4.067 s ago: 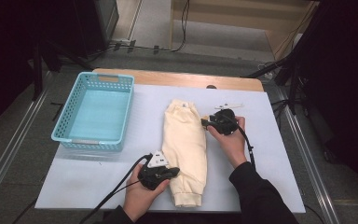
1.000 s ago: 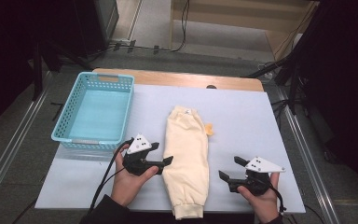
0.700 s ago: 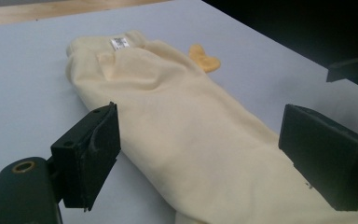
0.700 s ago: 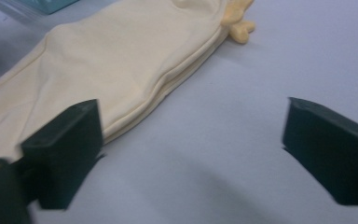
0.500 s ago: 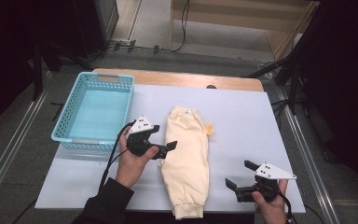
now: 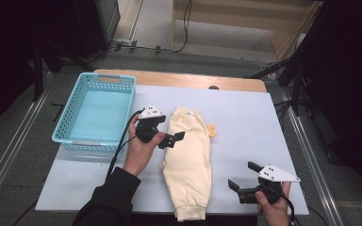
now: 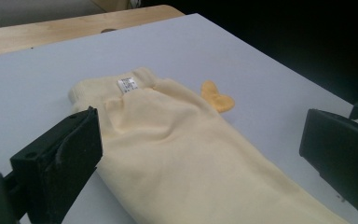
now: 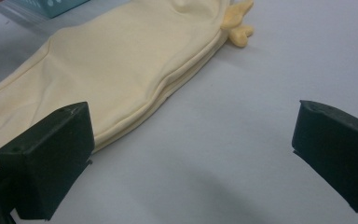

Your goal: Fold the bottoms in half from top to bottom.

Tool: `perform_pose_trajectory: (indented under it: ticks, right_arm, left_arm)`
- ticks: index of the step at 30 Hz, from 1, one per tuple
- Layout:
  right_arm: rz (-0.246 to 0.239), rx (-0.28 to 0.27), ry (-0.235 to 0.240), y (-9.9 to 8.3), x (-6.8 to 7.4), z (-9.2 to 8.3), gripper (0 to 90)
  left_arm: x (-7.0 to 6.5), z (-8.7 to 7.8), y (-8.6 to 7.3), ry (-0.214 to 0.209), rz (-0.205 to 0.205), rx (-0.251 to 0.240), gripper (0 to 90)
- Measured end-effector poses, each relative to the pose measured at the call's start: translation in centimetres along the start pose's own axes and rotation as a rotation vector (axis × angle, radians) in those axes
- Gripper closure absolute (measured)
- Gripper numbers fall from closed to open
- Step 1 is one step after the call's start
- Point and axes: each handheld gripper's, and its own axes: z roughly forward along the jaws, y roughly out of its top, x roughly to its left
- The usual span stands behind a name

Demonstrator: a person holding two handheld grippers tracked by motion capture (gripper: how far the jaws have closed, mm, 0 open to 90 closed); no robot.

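Folded cream trousers (image 6: 188,162) lie mid-desk, long axis running from far edge to near edge.

The waistband points at the far edge, the cuff at the near one; a small orange piece (image 6: 211,130) pokes out on their right. My left tool (image 6: 169,139) hovers spread beside the waistband, jaws just opened, nothing between them. My right tool (image 6: 242,181) hangs spread near the near-right corner. A blue basket (image 6: 70,117) stands at the left edge.
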Motion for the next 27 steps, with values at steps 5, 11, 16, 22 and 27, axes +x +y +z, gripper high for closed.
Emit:
perform_pose_trajectory:
  ticks: [5,11,16,22,27]
  right_arm:
    - [0.01,-0.001,-0.004,0.0,-0.1,0.1,0.0]
    - [0.015,0.004,-0.008,0.0,-0.1,0.2,0.0]
    - [0.011,0.003,-0.004,0.0,-0.2,0.2,0.0]
    - [0.007,0.011,0.005,-0.1,-0.1,0.3,0.0]
    - [0.007,0.011,0.007,-0.1,-0.1,0.4,0.0]
  left_arm:
    - [0.5,1.2,0.8,0.004,-0.003,0.018,0.0]
    - [1.7,3.3,1.5,0.048,-0.037,0.077,8.5]
    - [3.2,4.9,1.3,0.106,-0.074,0.115,17.8]
    - [4.6,6.4,1.0,0.168,-0.097,0.154,23.2]
    - [5.6,7.1,1.0,0.197,-0.118,0.175,28.1]
